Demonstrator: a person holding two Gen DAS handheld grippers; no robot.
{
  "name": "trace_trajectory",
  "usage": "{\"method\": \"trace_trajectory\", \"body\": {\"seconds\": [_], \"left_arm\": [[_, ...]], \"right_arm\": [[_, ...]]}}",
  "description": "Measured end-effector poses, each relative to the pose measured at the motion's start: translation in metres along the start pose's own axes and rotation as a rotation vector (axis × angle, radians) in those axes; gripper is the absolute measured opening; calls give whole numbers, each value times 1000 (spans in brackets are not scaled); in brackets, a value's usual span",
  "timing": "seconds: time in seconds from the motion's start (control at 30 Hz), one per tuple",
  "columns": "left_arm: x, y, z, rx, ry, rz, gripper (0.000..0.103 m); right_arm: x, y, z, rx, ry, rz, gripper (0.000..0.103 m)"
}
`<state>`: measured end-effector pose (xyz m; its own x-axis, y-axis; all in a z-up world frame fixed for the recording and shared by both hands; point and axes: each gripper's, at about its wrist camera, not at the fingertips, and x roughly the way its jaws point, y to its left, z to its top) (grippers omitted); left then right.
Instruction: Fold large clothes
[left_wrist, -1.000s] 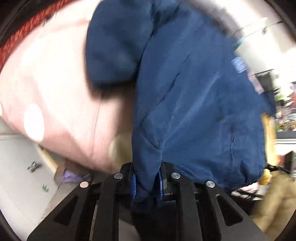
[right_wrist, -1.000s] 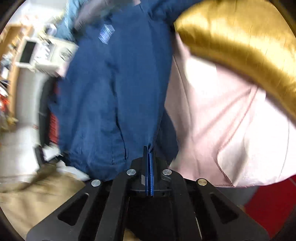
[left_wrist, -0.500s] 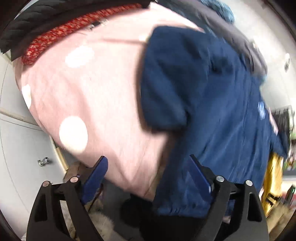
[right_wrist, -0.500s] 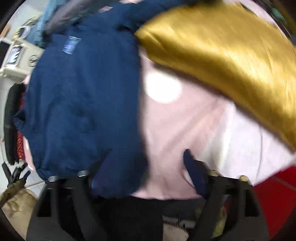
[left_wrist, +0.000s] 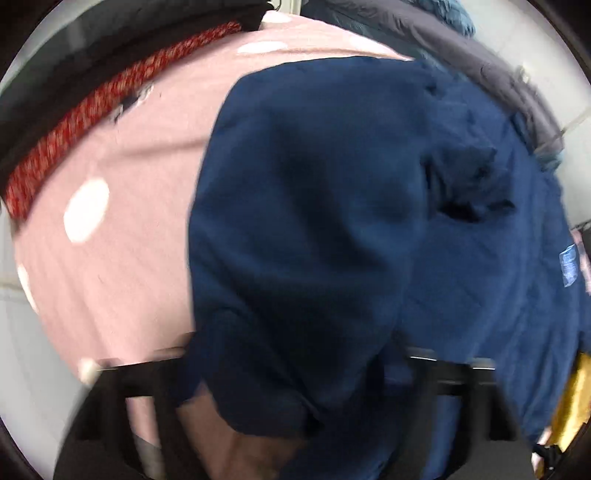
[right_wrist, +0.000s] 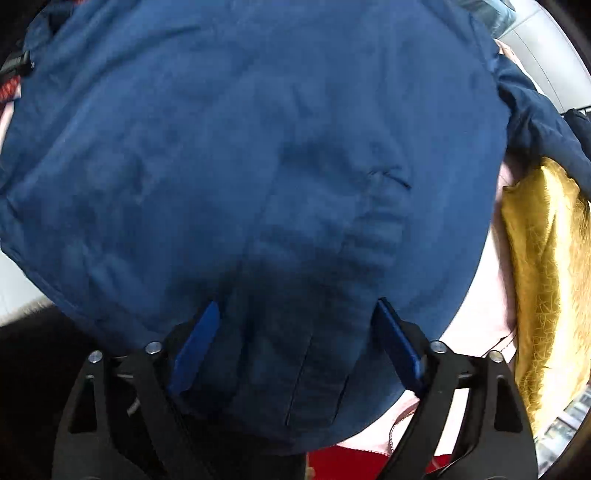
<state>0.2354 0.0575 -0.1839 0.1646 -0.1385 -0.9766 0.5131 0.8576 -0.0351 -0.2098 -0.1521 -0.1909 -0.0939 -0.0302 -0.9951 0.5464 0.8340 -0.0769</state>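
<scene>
Jacket (right_wrist: 258, 166) fills both views; right gripper (right_wrist: 295, 347) opening, jaws clear of the cloth; left gripper (left_wrist: 295, 387) closing at six o'clock, grip blurred, unreadable.

I note a pink polka-dot bedcover (left_wrist: 110, 258) under the work, a red patterned fabric (left_wrist: 92, 114) along its far edge, and a gold satin cloth (right_wrist: 543, 277) beside.

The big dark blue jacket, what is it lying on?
The dark blue jacket lies on a pink cloth with white dots, which shows beside it. Whatever is directly beneath the jacket's middle is covered.
</scene>
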Motion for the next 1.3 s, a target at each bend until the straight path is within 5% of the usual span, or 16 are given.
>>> {"method": "trace_trajectory", "body": {"seconds": [0.07, 0.23, 0.3, 0.47, 0.53, 0.63, 0.7, 0.9, 1.03, 1.1, 1.3], "left_arm": [[-15, 8, 15, 9, -37, 18, 15], [-113, 63, 75, -59, -345, 216, 11], [-141, 95, 100, -138, -389, 230, 11], [-162, 137, 138, -202, -426, 293, 11], [-149, 144, 151, -206, -373, 319, 15], [-119, 147, 168, -257, -237, 341, 35], [-105, 135, 170, -262, -191, 340, 62], [-135, 86, 136, -183, -327, 215, 95], [-176, 49, 116, -106, -502, 267, 97], [-176, 27, 98, -56, -528, 228, 97], [-119, -72, 32, 264, -303, 103, 97]], "right_arm": [[5, 4, 0, -25, 7, -29, 89], [15, 16, 1, -75, 19, -51, 97], [21, 16, 3, -78, 35, -57, 97], [34, 24, 17, -84, 75, -60, 97], [40, 25, 23, -82, 82, -56, 98], [42, 20, 27, -78, 81, -48, 98], [42, 19, 26, -76, 79, -48, 99], [50, 29, 27, -77, 92, -54, 99], [54, 32, 34, -81, 106, -60, 99], [56, 33, 35, -83, 108, -65, 99], [59, 43, 43, -82, 122, -70, 99]]}}
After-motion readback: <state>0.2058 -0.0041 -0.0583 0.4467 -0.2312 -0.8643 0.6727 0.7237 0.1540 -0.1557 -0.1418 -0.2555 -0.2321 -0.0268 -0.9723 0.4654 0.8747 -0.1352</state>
